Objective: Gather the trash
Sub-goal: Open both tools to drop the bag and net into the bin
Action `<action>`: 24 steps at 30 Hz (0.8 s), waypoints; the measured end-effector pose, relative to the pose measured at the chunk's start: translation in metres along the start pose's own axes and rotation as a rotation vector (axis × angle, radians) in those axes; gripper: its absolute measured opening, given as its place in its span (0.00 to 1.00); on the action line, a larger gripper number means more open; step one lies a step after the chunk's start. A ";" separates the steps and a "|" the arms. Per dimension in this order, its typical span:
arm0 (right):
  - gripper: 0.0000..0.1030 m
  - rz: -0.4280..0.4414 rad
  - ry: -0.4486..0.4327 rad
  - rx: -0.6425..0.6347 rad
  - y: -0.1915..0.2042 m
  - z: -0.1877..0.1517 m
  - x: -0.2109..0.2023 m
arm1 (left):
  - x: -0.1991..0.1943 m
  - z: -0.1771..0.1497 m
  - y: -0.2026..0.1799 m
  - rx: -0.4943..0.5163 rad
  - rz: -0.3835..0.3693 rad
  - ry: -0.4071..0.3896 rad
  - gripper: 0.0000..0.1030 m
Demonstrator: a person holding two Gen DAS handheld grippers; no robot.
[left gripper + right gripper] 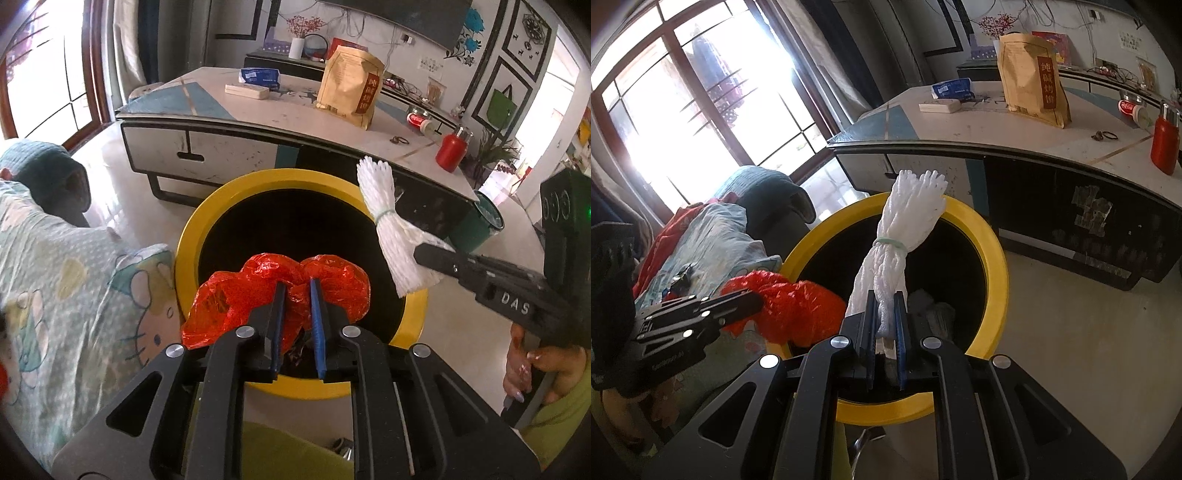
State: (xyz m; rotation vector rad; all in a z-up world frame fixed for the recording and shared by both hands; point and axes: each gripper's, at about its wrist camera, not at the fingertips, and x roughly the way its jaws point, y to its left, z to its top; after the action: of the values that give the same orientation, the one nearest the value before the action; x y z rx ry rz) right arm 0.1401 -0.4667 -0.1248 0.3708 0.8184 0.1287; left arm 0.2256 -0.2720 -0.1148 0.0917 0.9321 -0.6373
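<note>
The yellow-rimmed bin (pixel 192 236) is standing on the floor beside the low table (pixel 207 110), both pieces of trash hanging over its dark opening. The left gripper (pixel 297 291) is pinching the crumpled red plastic bag (pixel 229 302), which looks light, limp and slippery, so a bite into the bunched folds suits it best. The right gripper (pixel 884 304) is clamping the tail of the white foam netting bundle (pixel 905 229), probably featherlight and springy, below its rubber band.

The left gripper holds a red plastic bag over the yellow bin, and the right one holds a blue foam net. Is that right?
Not quite. The foam net in the right gripper is white, not blue; the right wrist view shows it clearly. The rest is right: the left gripper holds the red plastic bag over the yellow bin.
</note>
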 end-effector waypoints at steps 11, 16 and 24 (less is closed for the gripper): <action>0.32 -0.008 -0.016 0.003 -0.002 0.002 -0.004 | -0.018 0.001 0.012 -0.082 -0.031 -0.057 0.55; 0.42 -0.014 -0.028 -0.010 0.004 0.004 -0.006 | -0.041 -0.003 0.016 -0.105 -0.011 -0.114 0.77; 0.55 -0.029 -0.073 -0.044 0.019 0.009 -0.017 | -0.073 -0.010 0.026 -0.131 0.047 -0.193 0.89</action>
State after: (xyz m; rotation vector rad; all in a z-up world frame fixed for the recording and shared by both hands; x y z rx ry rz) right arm 0.1353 -0.4557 -0.1004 0.3206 0.7471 0.1049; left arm 0.2016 -0.2129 -0.0702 -0.0640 0.7805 -0.5295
